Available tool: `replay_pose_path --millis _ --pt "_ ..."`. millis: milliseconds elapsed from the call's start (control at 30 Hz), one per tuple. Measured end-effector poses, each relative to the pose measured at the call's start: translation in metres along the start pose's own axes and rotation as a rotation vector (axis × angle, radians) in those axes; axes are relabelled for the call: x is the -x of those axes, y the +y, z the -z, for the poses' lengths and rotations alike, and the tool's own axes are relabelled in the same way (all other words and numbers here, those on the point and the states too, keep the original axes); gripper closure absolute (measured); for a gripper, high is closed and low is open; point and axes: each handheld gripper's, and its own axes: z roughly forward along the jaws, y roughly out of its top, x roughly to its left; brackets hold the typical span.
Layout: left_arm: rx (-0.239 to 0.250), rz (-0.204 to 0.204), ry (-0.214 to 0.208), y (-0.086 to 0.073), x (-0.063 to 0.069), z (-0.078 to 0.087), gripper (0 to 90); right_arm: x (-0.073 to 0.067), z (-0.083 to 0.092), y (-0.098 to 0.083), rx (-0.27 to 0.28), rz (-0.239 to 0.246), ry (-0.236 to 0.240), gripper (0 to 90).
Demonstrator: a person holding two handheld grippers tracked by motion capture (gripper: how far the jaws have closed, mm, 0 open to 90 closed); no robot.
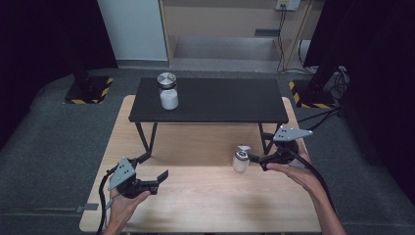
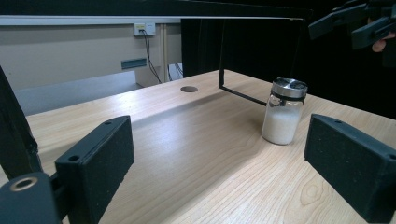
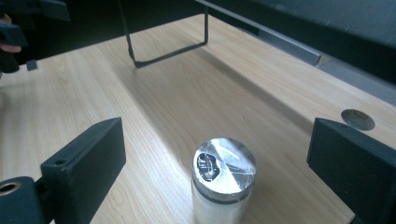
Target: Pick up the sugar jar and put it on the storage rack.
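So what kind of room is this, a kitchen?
Probably not a kitchen; it looks like a lab or test room. There are black curtains, hazard-striped stand bases and loose cables around a plain wooden table.

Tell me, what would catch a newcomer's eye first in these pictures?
Probably the small glass jar of white powder with a shiny metal lid, standing on the pale wooden table with the right gripper open at its top. A second jar like it stands on the low black shelf at the table's far side. The left gripper, also open and empty, hangs over the table's near left part.
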Motion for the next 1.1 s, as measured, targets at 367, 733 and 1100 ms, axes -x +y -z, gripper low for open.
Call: replay_pose_path --millis 367,733,1100 --pt "-0.001 -0.005 -0.003 0.0 0.0 0.0 6.9 0.0 -0.025 -0.001 -0.072 -0.003 -0.004 4.6" --pt "0.005 0.002 0.0 0.0 -0.002 0.002 6.9 0.006 -0.051 -0.005 -0.128 -0.023 -0.001 5.3" --pt "0.002 -0.002 -0.001 0.0 -0.002 0.003 6.9 0.007 -0.072 -0.01 -0.159 -0.043 -0.014 9.5"
